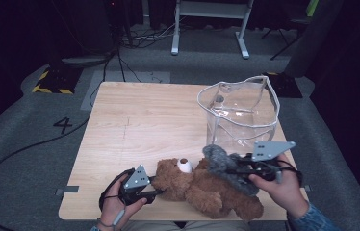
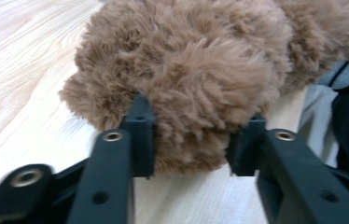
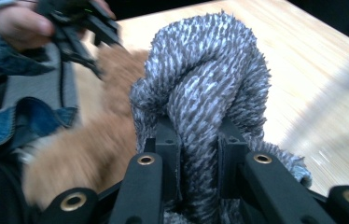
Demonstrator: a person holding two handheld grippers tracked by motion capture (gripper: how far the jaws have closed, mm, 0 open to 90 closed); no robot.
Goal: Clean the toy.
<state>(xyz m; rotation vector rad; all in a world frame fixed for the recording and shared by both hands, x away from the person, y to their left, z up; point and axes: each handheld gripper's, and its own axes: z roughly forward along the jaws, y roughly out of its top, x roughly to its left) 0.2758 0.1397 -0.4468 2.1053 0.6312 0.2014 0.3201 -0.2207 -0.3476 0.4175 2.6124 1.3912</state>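
Nearest you, your left gripper (image 1: 155, 192) is clamping its jaws on the teddy bear (image 1: 202, 187), by its head I judge, pinning the toy flat at the near edge of the table (image 1: 135, 125), likely so it stays put. Your right gripper (image 1: 231, 171) is pinching a bunched grey fuzzy cloth (image 1: 226, 166) just above the bear's body. Farther back, the clear plastic bag (image 1: 240, 113) is standing open, apparently empty, probably waiting for the cloth.
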